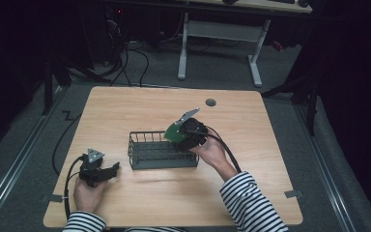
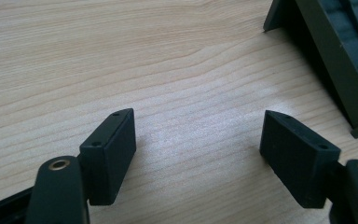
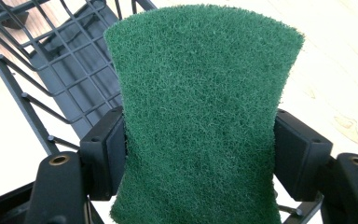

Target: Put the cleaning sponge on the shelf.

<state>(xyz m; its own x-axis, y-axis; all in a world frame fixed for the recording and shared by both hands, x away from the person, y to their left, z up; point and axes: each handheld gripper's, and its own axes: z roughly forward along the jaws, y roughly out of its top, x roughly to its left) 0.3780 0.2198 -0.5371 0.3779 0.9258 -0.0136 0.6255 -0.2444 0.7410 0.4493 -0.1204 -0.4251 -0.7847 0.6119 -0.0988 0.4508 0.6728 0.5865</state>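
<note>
A green scouring pad (image 3: 200, 112) is pinched at its waist between the jaws of my right gripper (image 3: 198, 154). In the high view the right gripper (image 1: 178, 134) holds the green pad (image 1: 174, 131) just over the right end of a dark wire basket (image 1: 145, 163) in the middle of the table. That basket's mesh (image 3: 70, 74) lies under and behind the pad. My left gripper (image 1: 115, 169) rests low at the front left of the table, left of the basket. Its jaws (image 2: 198, 154) stand wide apart over bare wood, with nothing between them.
The wooden table (image 1: 125, 106) has bare room behind and to both sides of the basket. A small round grey cap (image 1: 210, 102) sits in the tabletop near the far edge. The basket's corner (image 2: 340, 70) lies right of the left gripper. Cables trail off the table's left.
</note>
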